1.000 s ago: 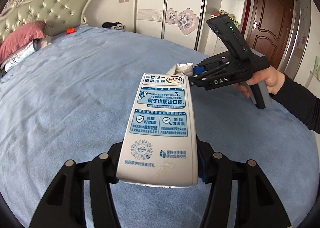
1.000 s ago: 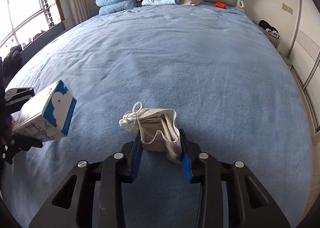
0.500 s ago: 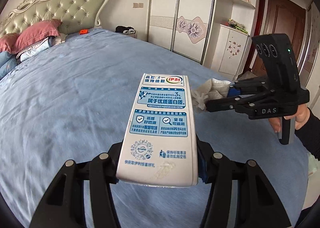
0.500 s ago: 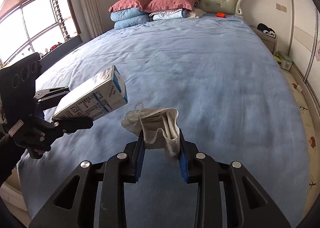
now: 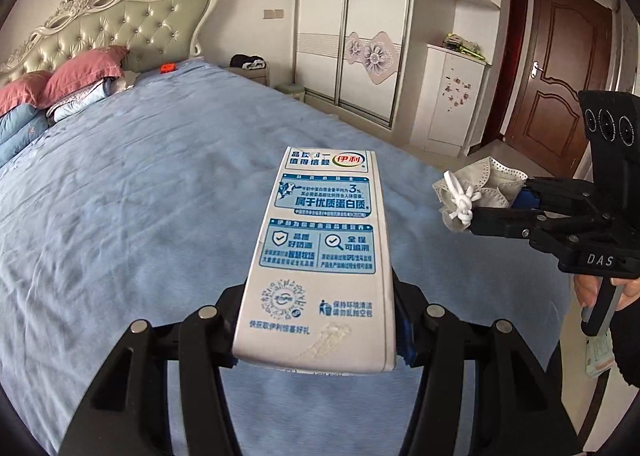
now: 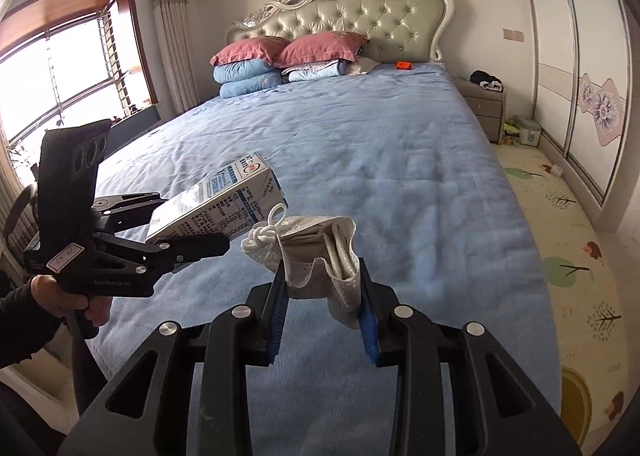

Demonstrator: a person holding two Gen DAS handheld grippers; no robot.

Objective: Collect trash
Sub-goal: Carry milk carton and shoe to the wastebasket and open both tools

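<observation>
A white and blue milk carton (image 5: 320,256) is clamped between the pads of my left gripper (image 5: 318,332), held in the air above the blue bed (image 5: 140,196). The same carton (image 6: 224,204) and left gripper (image 6: 192,236) show at the left of the right wrist view, with a hand on the handle. My right gripper (image 6: 322,300) is shut on a crumpled grey-white face mask (image 6: 320,252) with knotted white ear loops. From the left wrist view the mask (image 5: 480,192) and right gripper (image 5: 516,208) hang at the right, near the bed's foot.
Pink and blue pillows (image 6: 280,60) and a small orange object (image 6: 403,64) lie by the tufted headboard (image 6: 360,16). A nightstand (image 6: 486,104) stands beside the bed. A patterned play mat (image 6: 568,256) covers the floor by the sliding wardrobe (image 5: 352,24). A brown door (image 5: 560,76) is at the right.
Both grippers have pulled back from over the bed toward its foot, each keeping its item. More of the room, wardrobe, floor mat and window has come into view.
</observation>
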